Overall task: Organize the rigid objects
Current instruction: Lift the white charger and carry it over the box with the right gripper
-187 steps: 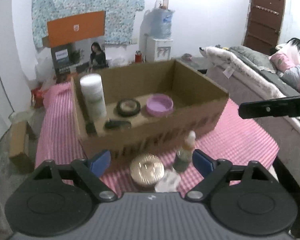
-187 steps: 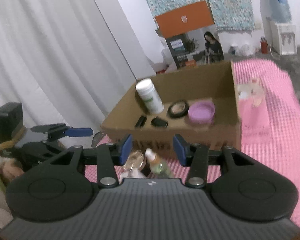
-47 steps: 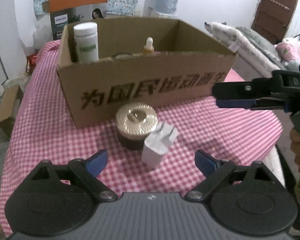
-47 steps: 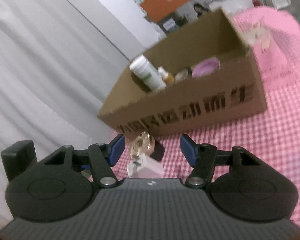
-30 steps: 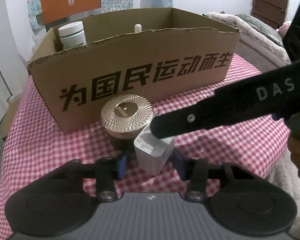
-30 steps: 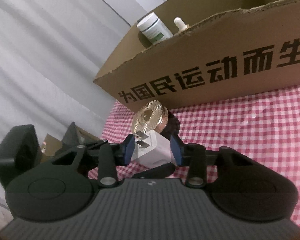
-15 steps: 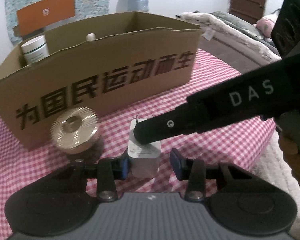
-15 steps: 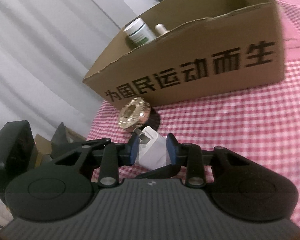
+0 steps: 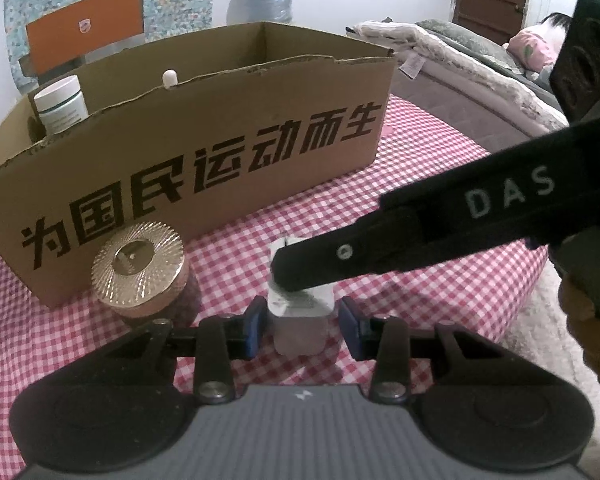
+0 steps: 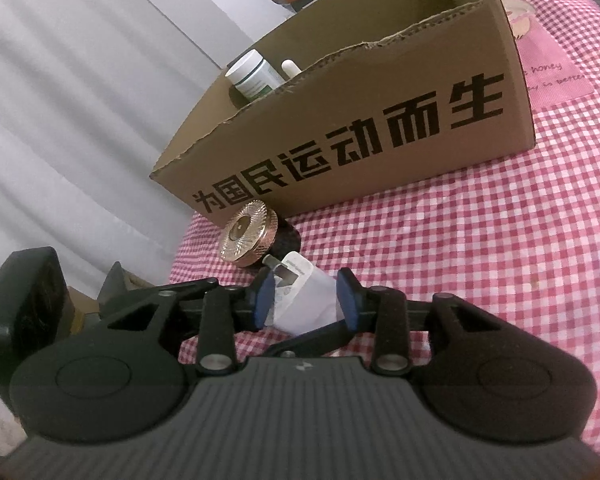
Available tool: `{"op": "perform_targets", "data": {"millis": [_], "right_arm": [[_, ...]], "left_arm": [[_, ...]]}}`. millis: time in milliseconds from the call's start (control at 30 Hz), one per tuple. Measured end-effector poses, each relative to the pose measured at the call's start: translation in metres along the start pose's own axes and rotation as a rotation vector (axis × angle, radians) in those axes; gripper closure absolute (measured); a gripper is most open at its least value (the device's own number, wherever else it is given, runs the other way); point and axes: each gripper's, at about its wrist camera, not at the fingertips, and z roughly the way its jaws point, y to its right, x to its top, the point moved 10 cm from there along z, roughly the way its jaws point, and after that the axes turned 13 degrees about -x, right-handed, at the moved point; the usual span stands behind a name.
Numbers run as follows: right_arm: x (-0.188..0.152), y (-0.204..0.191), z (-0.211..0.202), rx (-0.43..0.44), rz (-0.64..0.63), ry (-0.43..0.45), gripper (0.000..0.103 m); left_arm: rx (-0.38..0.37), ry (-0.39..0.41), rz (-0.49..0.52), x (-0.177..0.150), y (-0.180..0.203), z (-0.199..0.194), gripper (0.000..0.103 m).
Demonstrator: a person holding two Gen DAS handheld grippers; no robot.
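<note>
Cardboard box (image 9: 204,148) on the checked tablecloth (image 9: 420,152), with a bottle (image 9: 62,104) and a dropper tip (image 9: 170,79) inside at its left end. Before the box, a lidded jar (image 9: 140,270); just right of the jar, a plug adapter (image 9: 300,314). Bed (image 9: 480,64) behind, at right.

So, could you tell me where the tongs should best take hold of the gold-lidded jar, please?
Probably by the ribbed gold lid, across its rim, coming down from above: the jar stands upright, its round lid overhangs the dark body, and the cardboard box stands close behind it.
</note>
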Motion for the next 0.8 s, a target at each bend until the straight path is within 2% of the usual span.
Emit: {"op": "perform_targets", "data": {"millis": [67, 200, 800], "right_arm": [[0.0, 0.001, 0.001, -0.007, 0.003, 0.0, 0.063], [0.0, 0.002, 0.003, -0.006, 0.011, 0.003, 0.062], [0.006, 0.011, -0.009, -0.033, 0.032, 0.034, 0.065]], "left_arm": [[0.007, 0.001, 0.003, 0.001, 0.001, 0.002, 0.064], [0.028, 0.004, 0.006, 0.001, 0.001, 0.001, 0.075], [0.007, 0.013, 0.012, 0.018, 0.009, 0.003, 0.075]]}}
